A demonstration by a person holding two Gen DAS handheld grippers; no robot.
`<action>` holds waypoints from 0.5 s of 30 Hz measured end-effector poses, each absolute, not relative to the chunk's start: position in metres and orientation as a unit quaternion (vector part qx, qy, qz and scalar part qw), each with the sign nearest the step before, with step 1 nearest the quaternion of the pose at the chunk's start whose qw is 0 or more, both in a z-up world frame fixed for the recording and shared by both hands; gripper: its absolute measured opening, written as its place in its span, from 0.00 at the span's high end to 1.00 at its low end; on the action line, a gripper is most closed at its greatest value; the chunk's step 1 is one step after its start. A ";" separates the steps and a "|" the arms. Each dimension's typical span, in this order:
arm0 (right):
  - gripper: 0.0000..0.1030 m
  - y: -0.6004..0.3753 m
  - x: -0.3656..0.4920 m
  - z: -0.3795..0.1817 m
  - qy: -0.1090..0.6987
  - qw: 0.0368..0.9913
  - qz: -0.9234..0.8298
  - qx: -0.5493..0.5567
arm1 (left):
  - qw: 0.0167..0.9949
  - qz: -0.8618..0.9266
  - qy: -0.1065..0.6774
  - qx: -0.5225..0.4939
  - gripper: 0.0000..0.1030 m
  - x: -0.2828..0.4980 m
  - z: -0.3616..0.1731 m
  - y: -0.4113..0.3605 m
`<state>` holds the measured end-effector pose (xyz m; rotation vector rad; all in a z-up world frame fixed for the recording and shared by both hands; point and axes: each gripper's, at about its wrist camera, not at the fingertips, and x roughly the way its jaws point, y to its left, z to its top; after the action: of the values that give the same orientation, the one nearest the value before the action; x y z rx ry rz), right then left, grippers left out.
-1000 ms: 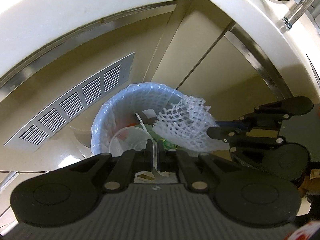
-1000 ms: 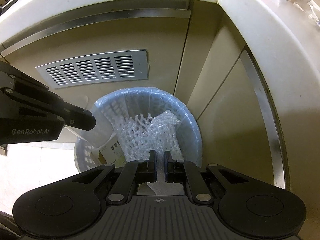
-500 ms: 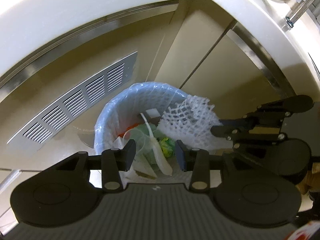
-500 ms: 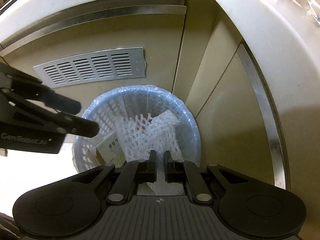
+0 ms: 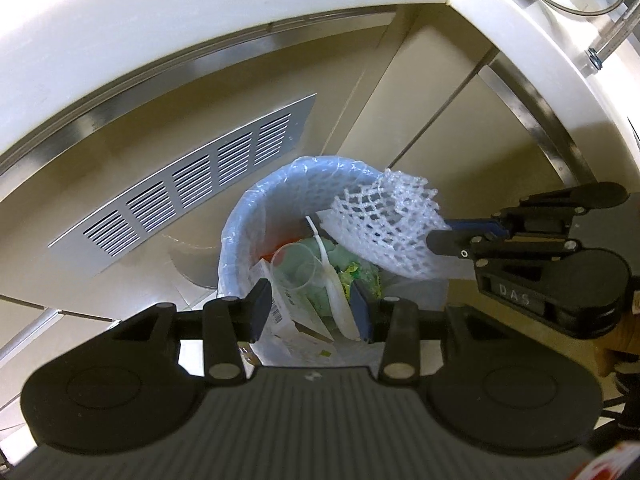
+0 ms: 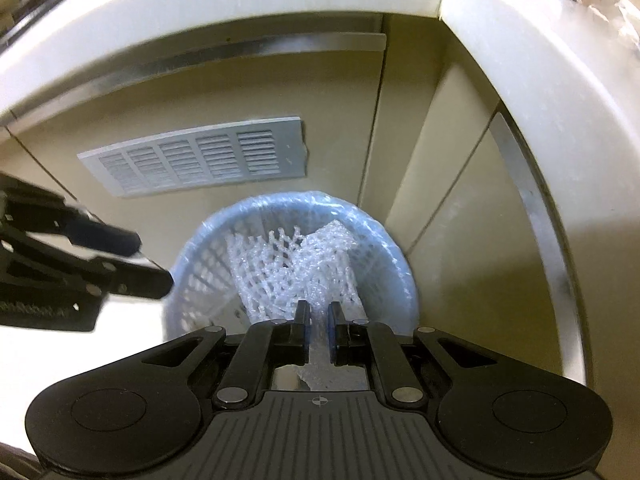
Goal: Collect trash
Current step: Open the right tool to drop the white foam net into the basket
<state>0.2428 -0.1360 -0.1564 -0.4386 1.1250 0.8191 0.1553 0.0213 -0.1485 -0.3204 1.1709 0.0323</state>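
White foam netting (image 5: 384,232) is held over the lined bin (image 5: 256,216).
Light, springy, easily crushed; it is pinched at one edge by the right gripper (image 6: 318,330); the left gripper (image 5: 310,312) hangs released.

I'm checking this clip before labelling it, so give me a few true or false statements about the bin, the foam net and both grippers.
1. The right gripper is shut on the white foam net. True.
2. The left gripper grips a clear cup. False: it is open and empty; the clear cup lies in the bin.
3. The bin has a plastic liner. True.
4. The bin is empty. False: it holds trash.
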 end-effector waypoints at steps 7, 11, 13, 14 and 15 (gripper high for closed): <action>0.39 -0.138 0.243 -0.154 0.511 0.757 0.360 -0.191 | 0.820 0.016 0.552 -0.151 0.63 0.152 -0.150 0.022; 0.39 -0.139 0.243 -0.154 0.512 0.757 0.358 -0.193 | 0.820 0.017 0.551 -0.150 0.63 0.152 -0.152 0.022; 0.39 -0.139 0.243 -0.154 0.510 0.757 0.358 -0.196 | 0.821 0.016 0.550 -0.150 0.63 0.151 -0.153 0.023; 0.39 -0.139 0.243 -0.153 0.510 0.757 0.358 -0.196 | 0.822 0.016 0.549 -0.150 0.63 0.151 -0.153 0.023; 0.39 -0.139 0.242 -0.153 0.509 0.758 0.359 -0.197 | 0.823 0.016 0.548 -0.150 0.63 0.150 -0.153 0.023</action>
<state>0.2422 -0.1392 -0.1527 -0.4288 1.1084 0.7817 0.1503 0.0234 -0.1526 -0.3181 1.1669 0.0350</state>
